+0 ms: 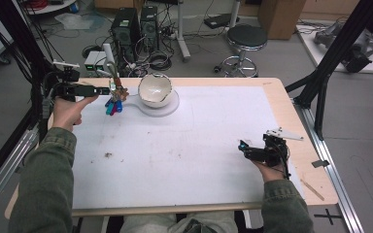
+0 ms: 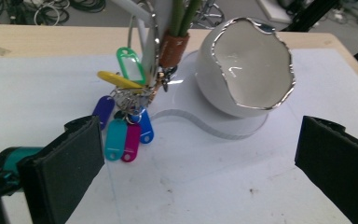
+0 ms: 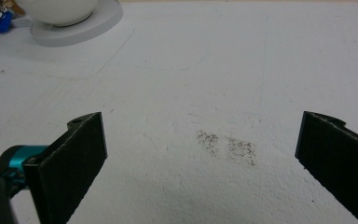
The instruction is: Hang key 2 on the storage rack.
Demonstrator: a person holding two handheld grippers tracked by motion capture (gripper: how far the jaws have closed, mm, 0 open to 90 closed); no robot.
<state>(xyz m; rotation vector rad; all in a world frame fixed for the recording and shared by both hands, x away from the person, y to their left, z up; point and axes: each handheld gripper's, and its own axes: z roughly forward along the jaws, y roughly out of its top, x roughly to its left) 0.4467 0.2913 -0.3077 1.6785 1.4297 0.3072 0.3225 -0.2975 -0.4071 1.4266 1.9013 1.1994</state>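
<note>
Black padded jaws stand wide apart at the bottom of the left gripper view, empty, and dead ahead between them hangs the bunch of coloured plastic key tags on metal rings (image 2: pixel 126 119) — green, yellow, purple, teal, magenta and blue, dangling from a brown-collared hook on a thin white stand (image 2: pixel 173 44). So the bunch lies straight in front of the left gripper (image 1: pixel 108 91), a touch toward its left jaw, and from the high view that gripper is right beside the tags (image 1: pixel 115 103) at the far left of the white-covered desk (image 1: pixel 199 145). Long axis of the bunch runs top to bottom: rings up, tags pointing down toward the desk. Just beside it sits the white egg-shaped bowl with a jagged silver rim (image 2: pixel 244 65) on its clear flat base. Right gripper (image 1: pixel 243 147) is well apart at the near right edge, jaws also spread and empty over bare desk. Left is clearly the nearer one; a short advance and a pinch across the hanging tags looks like the next call.
</note>
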